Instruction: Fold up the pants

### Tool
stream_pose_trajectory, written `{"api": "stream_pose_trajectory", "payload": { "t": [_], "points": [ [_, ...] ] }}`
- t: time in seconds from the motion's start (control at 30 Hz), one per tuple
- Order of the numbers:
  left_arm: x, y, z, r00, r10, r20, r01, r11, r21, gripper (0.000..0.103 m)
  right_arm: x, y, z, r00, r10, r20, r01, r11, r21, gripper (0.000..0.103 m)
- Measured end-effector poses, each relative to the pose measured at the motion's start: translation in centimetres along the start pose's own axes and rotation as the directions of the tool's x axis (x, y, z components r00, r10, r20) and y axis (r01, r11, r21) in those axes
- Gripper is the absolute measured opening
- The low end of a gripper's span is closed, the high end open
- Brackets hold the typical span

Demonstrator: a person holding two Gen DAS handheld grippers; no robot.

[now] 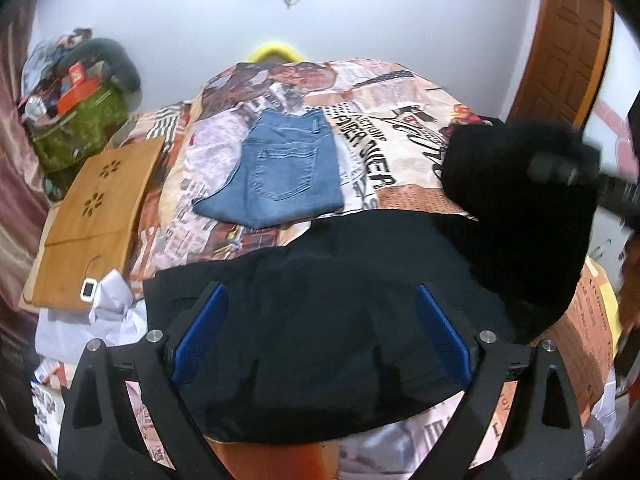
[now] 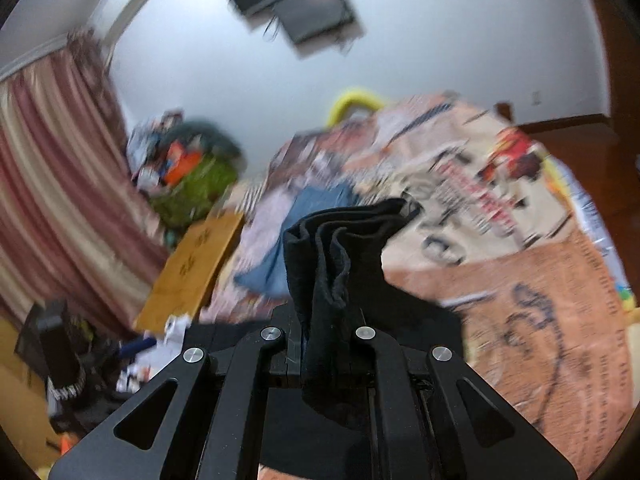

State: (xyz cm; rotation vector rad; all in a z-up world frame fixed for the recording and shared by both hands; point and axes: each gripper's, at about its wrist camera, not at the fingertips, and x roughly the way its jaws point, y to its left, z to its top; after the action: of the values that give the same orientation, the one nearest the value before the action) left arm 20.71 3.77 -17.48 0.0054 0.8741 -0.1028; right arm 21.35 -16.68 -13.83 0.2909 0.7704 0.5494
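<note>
Left wrist view: looks steeply down over bed [image 1: 400,92], close above black pants [image 1: 320,320], facing far wall. Right wrist view: tilted, blurred, shallower angle, facing same wall. Both share bed, folded jeans [image 1: 280,172] [image 2: 304,216], wooden board [image 1: 96,216] [image 2: 192,268] at left.

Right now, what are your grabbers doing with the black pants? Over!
Right gripper shut on black pants, lifting one end. Left gripper open above them, holding nothing. Folded jeans lie beyond on the bedspread, clear of the fold.

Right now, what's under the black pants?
The black pants lie on the printed bedspread, which shows around them. One end is lifted, pinched in the right gripper. Anything beneath the flat part is covered.
</note>
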Motion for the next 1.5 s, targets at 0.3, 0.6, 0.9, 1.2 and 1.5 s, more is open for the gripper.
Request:
{"api": "stream_pose_trajectory", "payload": {
  "t": [0.3, 0.6, 0.9, 1.2, 1.5],
  "points": [
    [0.4, 1.8, -0.9, 1.000, 0.011, -0.023, -0.012, 0.999, -0.044, 0.095, 7.8, 2.4, -7.3, 0.928, -0.002, -0.372, -0.040, 0.994, -0.106, 0.013],
    [0.7, 1.1, 0.0, 1.000, 0.006, -0.016, -0.006, 0.999, -0.041, 0.095, 5.1, 3.5, -5.9, 0.937, 0.030, -0.348, -0.097, 0.980, -0.175, 0.049],
    [2.7, -2.1, 2.5, 0.999, -0.030, -0.035, 0.031, 0.999, 0.014, 0.095, 0.6, -1.7, -0.8, 0.985, -0.050, -0.168, 0.029, 0.991, -0.129, 0.059],
    [8.0, -6.4, 5.1, 0.986, -0.106, -0.133, 0.113, 0.992, 0.050, 0.097, 2.2, -7.0, 0.1, 0.967, -0.135, -0.214, 0.112, 0.987, -0.117, 0.059],
    [15.3, -8.2, 3.9, 0.944, -0.084, -0.320, 0.111, 0.992, 0.067, 0.097, 8.1, -9.1, -2.0, 0.914, -0.102, -0.392, 0.057, 0.990, -0.126, 0.059]
  ]
}}
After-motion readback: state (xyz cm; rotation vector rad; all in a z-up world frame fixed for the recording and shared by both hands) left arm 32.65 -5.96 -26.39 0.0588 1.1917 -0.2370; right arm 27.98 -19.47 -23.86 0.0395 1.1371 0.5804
